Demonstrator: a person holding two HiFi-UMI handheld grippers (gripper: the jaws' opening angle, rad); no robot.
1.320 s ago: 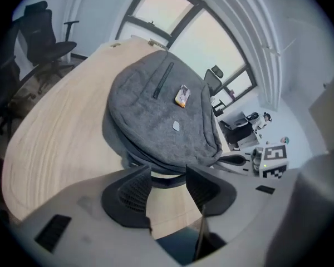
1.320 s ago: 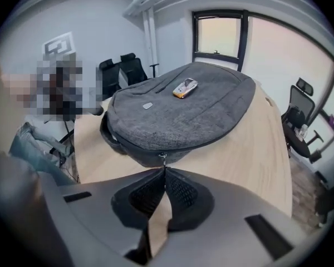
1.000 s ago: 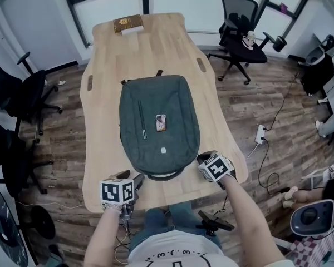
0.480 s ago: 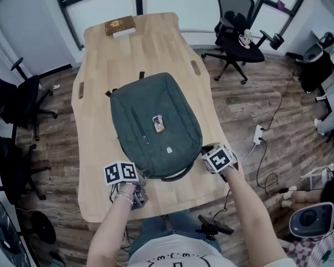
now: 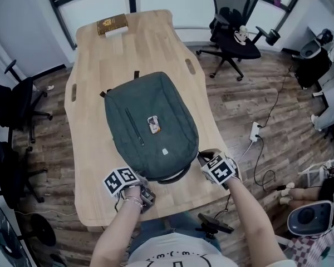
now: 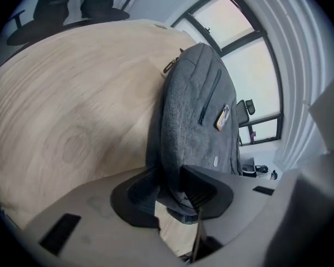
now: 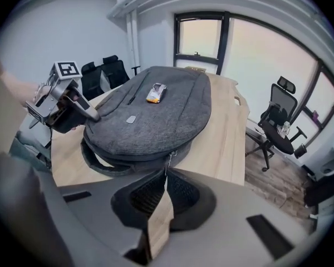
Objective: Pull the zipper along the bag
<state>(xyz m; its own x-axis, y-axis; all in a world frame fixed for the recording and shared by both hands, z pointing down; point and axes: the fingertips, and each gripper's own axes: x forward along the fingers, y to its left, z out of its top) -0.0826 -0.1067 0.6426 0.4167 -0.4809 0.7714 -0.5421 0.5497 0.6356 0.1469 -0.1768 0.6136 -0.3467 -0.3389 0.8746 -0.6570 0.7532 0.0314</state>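
Soft bag (image 5: 150,121), apt to bunch — left gripper (image 6: 170,185), jaws just closing, clamped its edge; right gripper (image 7: 166,185) pinched the zipper pull (image 7: 168,161).

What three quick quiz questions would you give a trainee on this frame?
1. True or false: the right gripper is shut on the zipper pull.
2. What does the left gripper pinch? A) the backpack, at its near edge B) a chair C) nothing
3. What does the backpack lie on?
Key: 1 true. 2 A; its jaws have just been closing on it. 3 The wooden table.
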